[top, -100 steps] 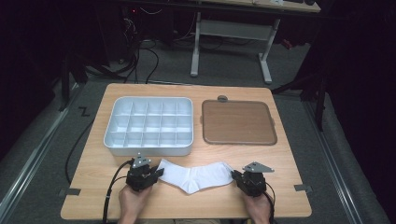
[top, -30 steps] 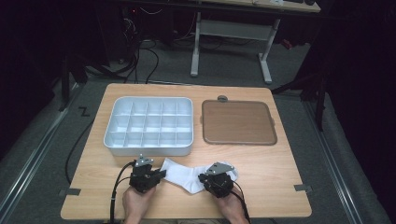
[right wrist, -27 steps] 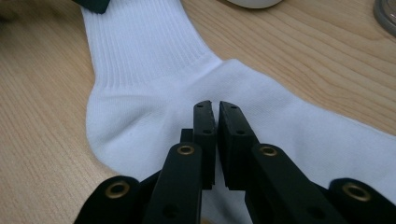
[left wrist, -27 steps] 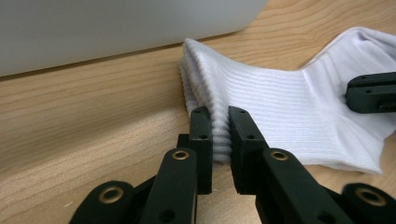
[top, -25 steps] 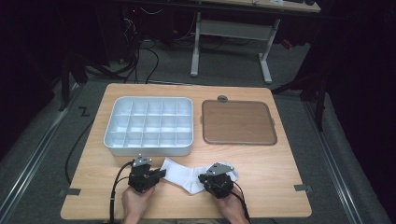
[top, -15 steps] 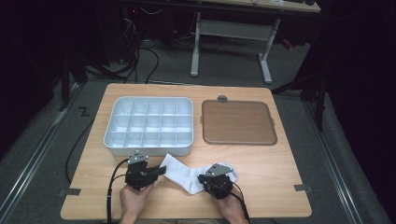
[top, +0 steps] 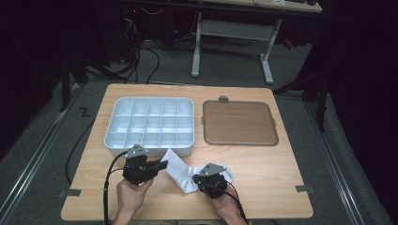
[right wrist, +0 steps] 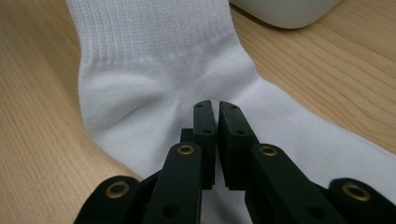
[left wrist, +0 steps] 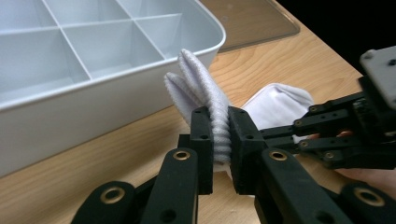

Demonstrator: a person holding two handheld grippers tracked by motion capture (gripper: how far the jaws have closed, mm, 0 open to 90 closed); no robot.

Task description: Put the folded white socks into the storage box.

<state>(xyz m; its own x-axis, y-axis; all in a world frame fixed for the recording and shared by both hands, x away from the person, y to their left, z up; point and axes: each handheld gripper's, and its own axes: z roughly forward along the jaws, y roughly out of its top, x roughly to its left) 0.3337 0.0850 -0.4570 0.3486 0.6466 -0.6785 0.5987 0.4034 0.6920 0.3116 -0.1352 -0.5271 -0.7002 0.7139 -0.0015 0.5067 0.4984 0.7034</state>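
Left gripper [left wrist: 219, 140]: jaws clamped on the ribbed cuff of a white cotton sock [left wrist: 205, 98], cuff lifted off the light wooden table [left wrist: 107, 140], just beside the white plastic compartment tray [left wrist: 70, 65]. Right gripper [right wrist: 214, 122]: jaws pressed together, tips down on the sock's flat middle near the heel. Sock stretched between both grippers at the table's near edge, in front of the tray. Brown flat tray [top: 238, 123] well apart.

The sock's [right wrist: 154, 84] cuff and toe run off the right gripper view (top and right edges). Whether the right gripper [right wrist: 215, 109] pinches fabric is unclear.
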